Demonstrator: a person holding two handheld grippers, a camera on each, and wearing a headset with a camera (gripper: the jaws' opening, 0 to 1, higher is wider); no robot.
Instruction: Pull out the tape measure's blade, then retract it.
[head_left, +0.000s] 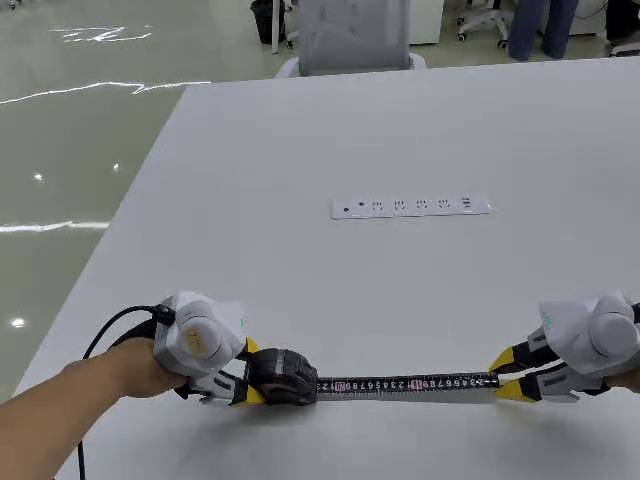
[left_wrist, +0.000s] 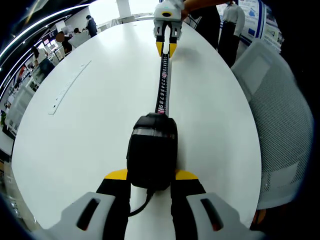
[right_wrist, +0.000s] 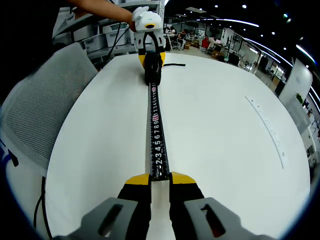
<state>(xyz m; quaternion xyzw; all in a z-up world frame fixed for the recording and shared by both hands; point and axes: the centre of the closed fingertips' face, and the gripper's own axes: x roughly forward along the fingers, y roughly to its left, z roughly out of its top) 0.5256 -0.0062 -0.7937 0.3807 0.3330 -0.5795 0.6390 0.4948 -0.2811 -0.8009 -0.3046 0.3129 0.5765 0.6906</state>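
Observation:
A black tape measure case (head_left: 283, 376) rests on the white table (head_left: 400, 140) near its front edge, held in my left gripper (head_left: 243, 379), whose yellow-tipped jaws are shut on it. In the left gripper view the case (left_wrist: 152, 151) sits between the jaws. The blade (head_left: 405, 384) is drawn out to the right, flat and numbered, just above the tabletop. My right gripper (head_left: 505, 375) is shut on the blade's end. In the right gripper view the blade (right_wrist: 155, 130) runs from my jaws to the case (right_wrist: 152, 67).
A white power strip (head_left: 411, 207) lies mid-table, well behind the tape. A grey mesh chair (head_left: 352, 35) stands at the table's far edge. The table's left edge drops to a glossy floor. A black cable (head_left: 100, 345) trails from the left gripper.

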